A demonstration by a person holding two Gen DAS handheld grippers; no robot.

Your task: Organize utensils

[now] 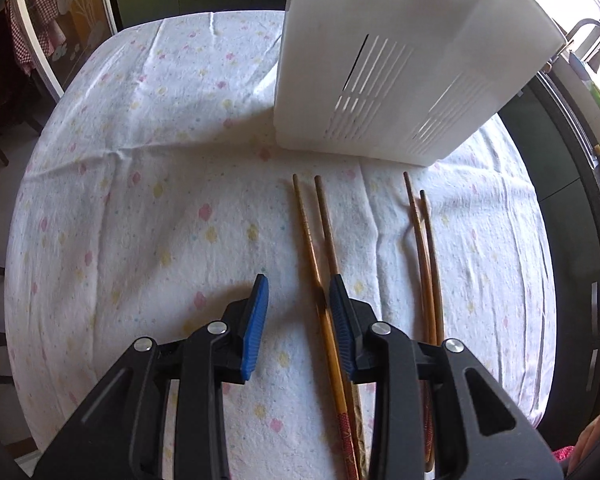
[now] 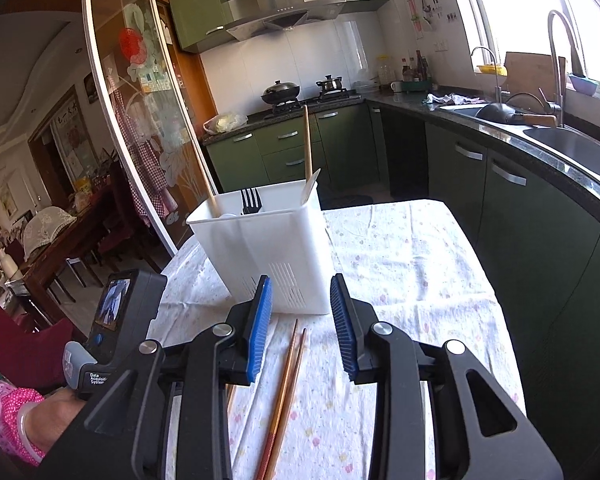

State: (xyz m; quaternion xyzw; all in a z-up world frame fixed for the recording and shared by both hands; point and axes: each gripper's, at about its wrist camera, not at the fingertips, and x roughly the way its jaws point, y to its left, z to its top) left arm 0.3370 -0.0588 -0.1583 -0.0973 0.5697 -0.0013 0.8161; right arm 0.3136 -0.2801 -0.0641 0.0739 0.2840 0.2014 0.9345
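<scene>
Both the left claw (image 1: 298, 280) and right claw (image 2: 301, 280) hang open and empty over two pairs of chopsticks (image 1: 314, 224) lying on the bench (image 1: 140, 200) just before the white utensil holder (image 2: 272, 240).

The holder's (image 1: 400, 60) top is running off the left wrist view's upper edge, the chopsticks' (image 1: 332, 320) near ends are passing under the left gripper's (image 1: 298, 286) fingers, and the fork's (image 2: 250, 201) handle is hiding inside the holder.
</scene>
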